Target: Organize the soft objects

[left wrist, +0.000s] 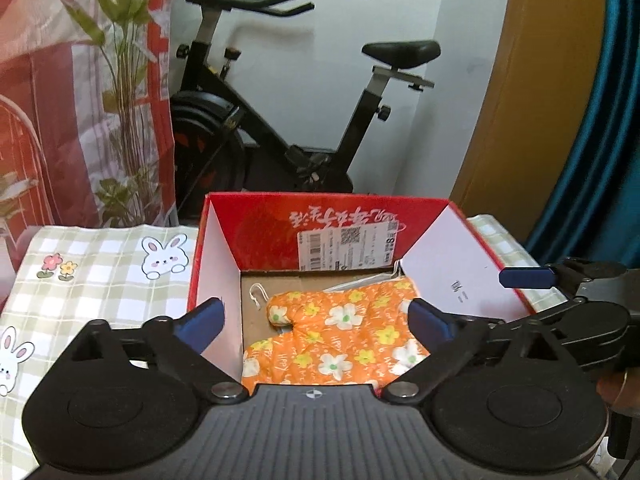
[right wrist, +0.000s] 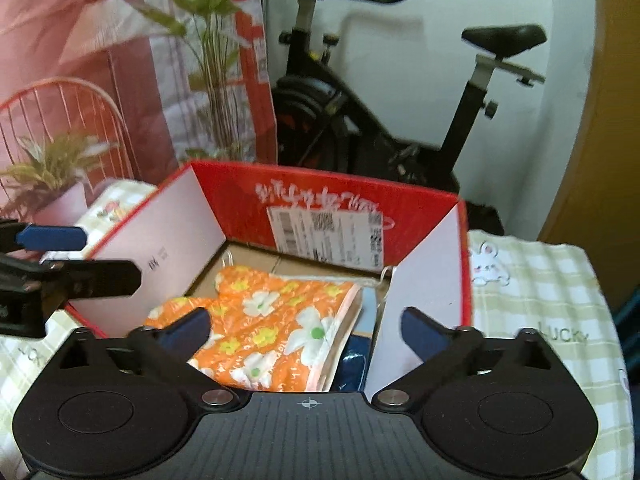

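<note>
Reading "LUCKY" on the tablecloth (right wrist: 560, 280) beside the labelled red box (right wrist: 320, 196).

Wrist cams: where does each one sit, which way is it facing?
Left wrist: on the left tool, looking forward and down into the red cardboard box at the orange flowered oven mitt; its own blue-padded fingers stand open, and the right tool pokes in at right.
Right wrist: on the right tool, same aim from further right; fingers open, the left tool at left.
Shared: box, mitt, checked bunny-print tablecloth, black exercise bike.
</note>
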